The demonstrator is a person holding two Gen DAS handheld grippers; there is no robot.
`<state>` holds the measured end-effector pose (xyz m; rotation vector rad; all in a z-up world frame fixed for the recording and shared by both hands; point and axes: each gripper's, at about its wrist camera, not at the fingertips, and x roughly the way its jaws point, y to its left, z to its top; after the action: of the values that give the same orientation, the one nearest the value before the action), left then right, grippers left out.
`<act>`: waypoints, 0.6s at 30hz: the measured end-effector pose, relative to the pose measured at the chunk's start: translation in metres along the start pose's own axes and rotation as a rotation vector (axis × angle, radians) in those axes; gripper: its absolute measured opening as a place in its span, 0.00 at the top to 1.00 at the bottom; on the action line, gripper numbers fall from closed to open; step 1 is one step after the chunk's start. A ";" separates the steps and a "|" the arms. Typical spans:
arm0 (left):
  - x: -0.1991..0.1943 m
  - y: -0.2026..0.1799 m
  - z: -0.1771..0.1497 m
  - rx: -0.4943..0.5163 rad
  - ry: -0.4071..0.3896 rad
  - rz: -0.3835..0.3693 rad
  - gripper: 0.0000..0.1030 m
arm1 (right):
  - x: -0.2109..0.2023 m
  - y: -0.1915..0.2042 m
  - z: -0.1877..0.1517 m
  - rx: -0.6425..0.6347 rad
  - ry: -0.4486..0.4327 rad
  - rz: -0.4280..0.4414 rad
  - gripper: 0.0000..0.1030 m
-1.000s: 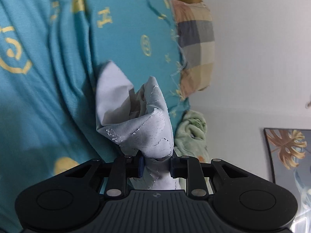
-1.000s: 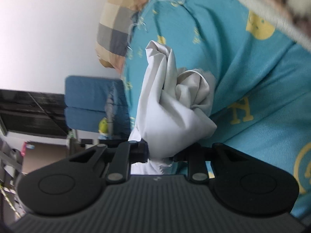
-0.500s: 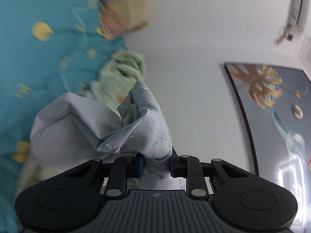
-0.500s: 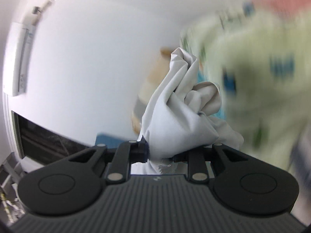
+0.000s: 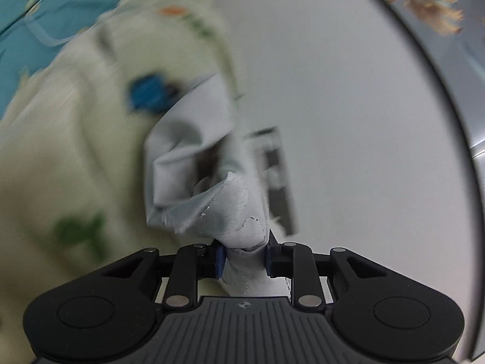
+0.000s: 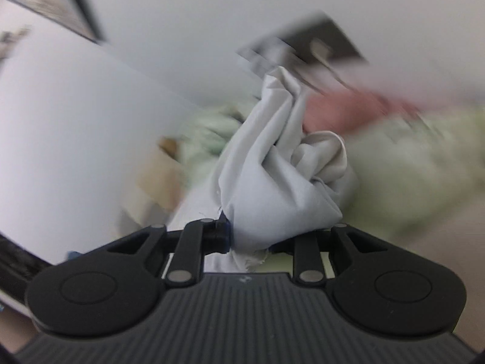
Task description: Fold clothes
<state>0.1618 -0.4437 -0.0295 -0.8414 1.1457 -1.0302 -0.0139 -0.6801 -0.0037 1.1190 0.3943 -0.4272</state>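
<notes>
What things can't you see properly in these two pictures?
- What kind of garment the white cloth is: bunched up in both views, its lower part hidden behind each tool's body.
- The pale green printed fabric: motion-blurred in the left wrist view, so its pictures are unreadable.
- The pink thing in the right wrist view: smeared by blur.
- The right tool: one fingertip is covered by cloth.
- The left tool pinches cloth; its whole spread is cut off.
</notes>
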 end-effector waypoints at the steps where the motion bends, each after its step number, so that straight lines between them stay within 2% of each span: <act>1: 0.003 0.011 -0.005 0.008 0.015 0.025 0.72 | 0.004 -0.004 -0.008 -0.001 -0.007 -0.003 0.76; 3: 0.005 0.020 -0.006 0.020 0.038 0.048 0.63 | 0.012 -0.012 -0.025 -0.004 -0.021 -0.010 0.74; 5: 0.002 0.015 -0.004 0.051 0.048 0.047 0.61 | 0.013 -0.001 -0.021 -0.036 -0.034 -0.026 0.73; 7: -0.007 -0.004 -0.005 0.145 0.050 0.104 0.55 | 0.010 0.001 -0.018 -0.052 -0.037 -0.047 0.68; 9: -0.020 -0.025 -0.010 0.260 0.042 0.160 0.40 | 0.002 0.008 -0.015 -0.075 -0.035 -0.054 0.61; 10: -0.028 -0.035 -0.015 0.317 0.029 0.183 0.38 | -0.004 0.012 -0.012 -0.094 -0.039 -0.055 0.59; 12: -0.048 -0.055 -0.027 0.429 -0.008 0.224 0.30 | -0.019 0.022 -0.017 -0.168 -0.066 -0.058 0.48; 15: -0.069 -0.085 -0.028 0.559 -0.036 0.257 0.22 | -0.055 0.033 -0.033 -0.266 -0.120 -0.086 0.47; 18: -0.101 -0.108 -0.048 0.653 -0.084 0.283 0.20 | -0.088 0.051 -0.051 -0.377 -0.188 -0.094 0.47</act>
<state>0.0839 -0.3836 0.0912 -0.1933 0.7532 -1.0288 -0.0670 -0.6029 0.0612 0.6900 0.3448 -0.5127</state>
